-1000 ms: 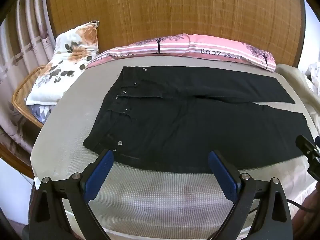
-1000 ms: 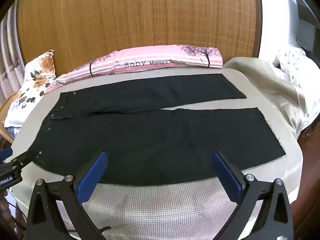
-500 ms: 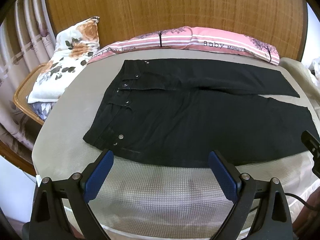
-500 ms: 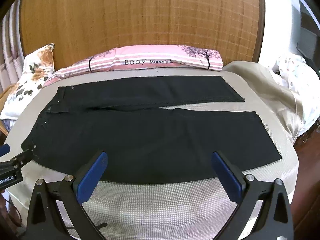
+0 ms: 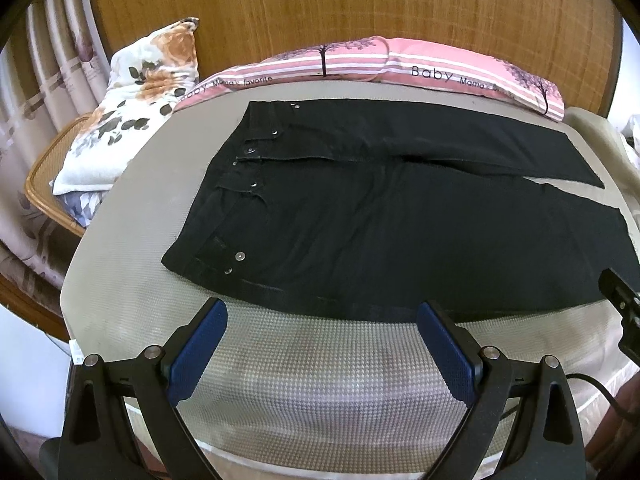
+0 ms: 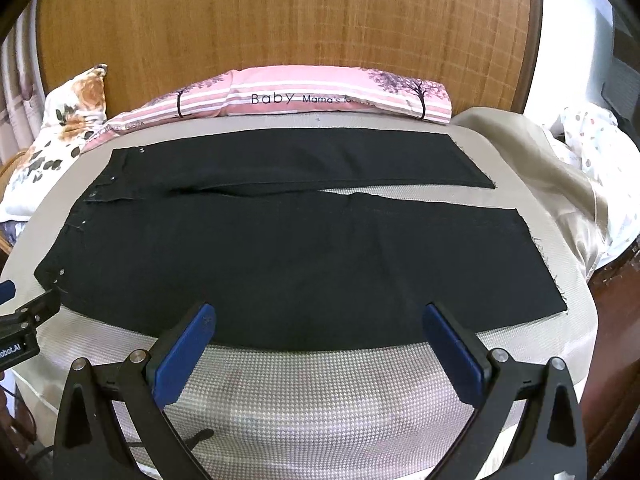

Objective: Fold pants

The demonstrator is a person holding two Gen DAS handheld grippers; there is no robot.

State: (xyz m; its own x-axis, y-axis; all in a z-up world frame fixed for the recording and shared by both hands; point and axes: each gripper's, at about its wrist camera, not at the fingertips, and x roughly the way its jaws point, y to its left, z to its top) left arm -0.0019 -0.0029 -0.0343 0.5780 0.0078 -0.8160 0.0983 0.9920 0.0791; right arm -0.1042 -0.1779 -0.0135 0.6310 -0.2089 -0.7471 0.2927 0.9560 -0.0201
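Observation:
Black pants (image 5: 380, 216) lie spread flat on the bed, waistband with metal snaps at the left, both legs running to the right with a narrow gap between them. In the right wrist view the pants (image 6: 280, 240) fill the middle of the bed. My left gripper (image 5: 320, 312) hovers open just short of the near edge, by the waist end, holding nothing. My right gripper (image 6: 316, 316) is open too, over the near leg's edge, nothing between its blue pads. Each gripper's tip shows at the other view's border.
The bed (image 5: 320, 380) has a beige checked cover. A pink striped pillow (image 5: 400, 68) lies along the wooden headboard. A floral pillow (image 5: 132, 112) rests at the left on a wicker chair (image 5: 44, 184). A beige blanket (image 6: 540, 184) is bunched at the right.
Both grippers have risen and drawn slightly back, so the pants sit lower and fuller in each view. Both stay open and the pants have not moved.

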